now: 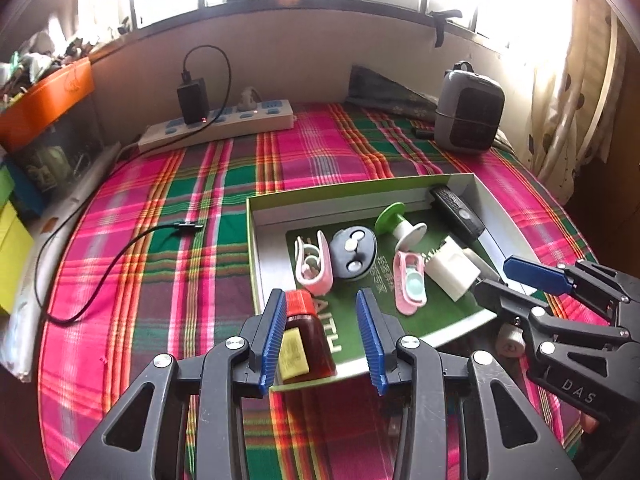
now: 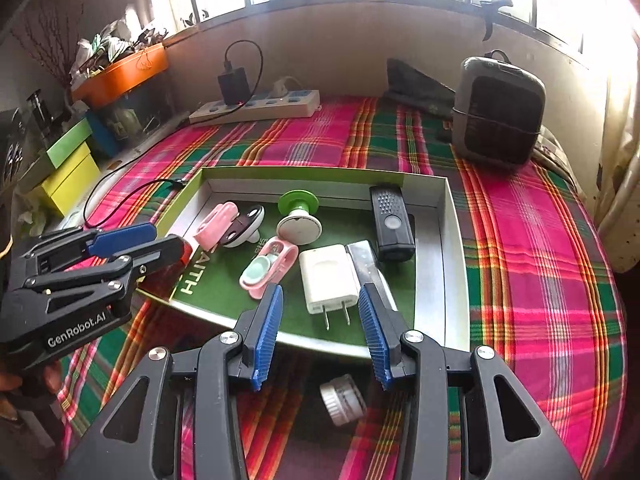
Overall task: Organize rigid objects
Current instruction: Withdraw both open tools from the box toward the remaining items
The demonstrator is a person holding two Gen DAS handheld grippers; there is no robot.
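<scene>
A bed covered with a pink, green and red plaid cloth (image 2: 532, 248) carries everything. Directly on it lie a shallow open box (image 2: 454, 240) near the middle, a white power strip (image 1: 216, 128) along the far wall, a grey heater (image 2: 498, 114) at the far right corner and a black cable (image 1: 108, 268) to the left. A small white jar (image 2: 343, 400) lies on its side on the cloth just outside the box's near edge.

White jar (image 2: 342, 399) partly behind right gripper (image 2: 320, 336)
</scene>
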